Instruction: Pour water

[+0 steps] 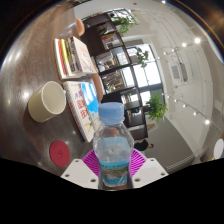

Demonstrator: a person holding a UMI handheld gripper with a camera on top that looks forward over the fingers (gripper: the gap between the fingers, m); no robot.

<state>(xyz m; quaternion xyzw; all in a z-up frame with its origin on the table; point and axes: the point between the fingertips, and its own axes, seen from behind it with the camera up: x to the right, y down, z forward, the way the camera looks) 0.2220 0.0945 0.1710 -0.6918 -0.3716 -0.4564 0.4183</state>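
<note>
Room: office, black shelving (118, 52) with plants (ceiling lights on)
Table (40, 60): brown wood; white cup (46, 101), red lid (60, 153), booklets (78, 58)
Gripper (114, 163): fingers clamped on water bottle (113, 146)

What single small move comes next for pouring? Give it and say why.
Probably carry the water bottle toward the cream cup before tilting. The claw appears shut on the bottle, which looks upright with its blue cap on, and the cup stands apart on the table.
</note>
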